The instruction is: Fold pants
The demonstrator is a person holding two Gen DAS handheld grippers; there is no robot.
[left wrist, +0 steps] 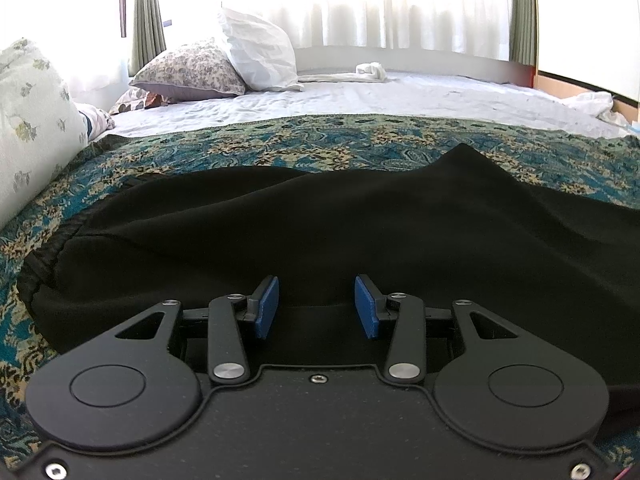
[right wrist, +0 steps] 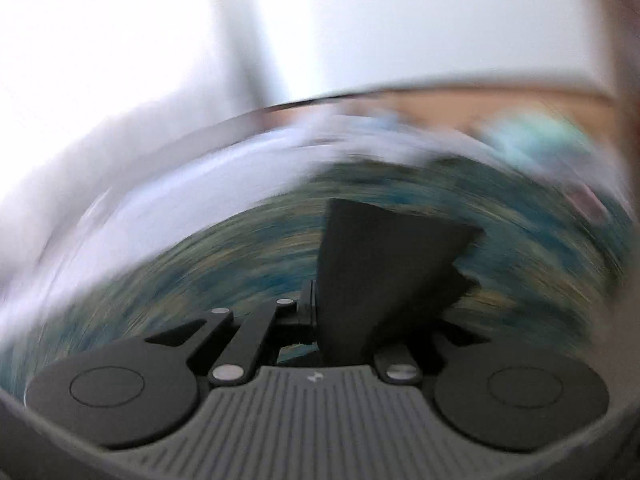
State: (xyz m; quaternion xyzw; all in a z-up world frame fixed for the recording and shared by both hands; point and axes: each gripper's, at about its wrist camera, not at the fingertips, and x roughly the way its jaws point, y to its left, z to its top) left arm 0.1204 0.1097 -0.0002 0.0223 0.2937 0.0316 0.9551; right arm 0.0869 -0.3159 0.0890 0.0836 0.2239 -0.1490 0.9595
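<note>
Black pants [left wrist: 320, 232] lie spread across a blue and yellow patterned bedspread [left wrist: 320, 148], with the elastic waistband at the left. My left gripper [left wrist: 316, 306] hovers low over their near edge. Its blue pads [left wrist: 267, 308] stand apart, with black cloth showing in the gap but not pinched. The right wrist view is heavily blurred. There, my right gripper [right wrist: 320, 312] is shut on a flap of the black pants [right wrist: 380, 260], which stands up from between the fingers above the bedspread [right wrist: 240, 264].
Behind the bedspread lies a white sheet [left wrist: 400, 96]. A floral pillow [left wrist: 188, 70] and a white pillow [left wrist: 256, 54] sit at the back left. Another floral pillow [left wrist: 32, 120] is close on the left. A small white cloth [left wrist: 370, 70] lies near the curtained window [left wrist: 400, 0].
</note>
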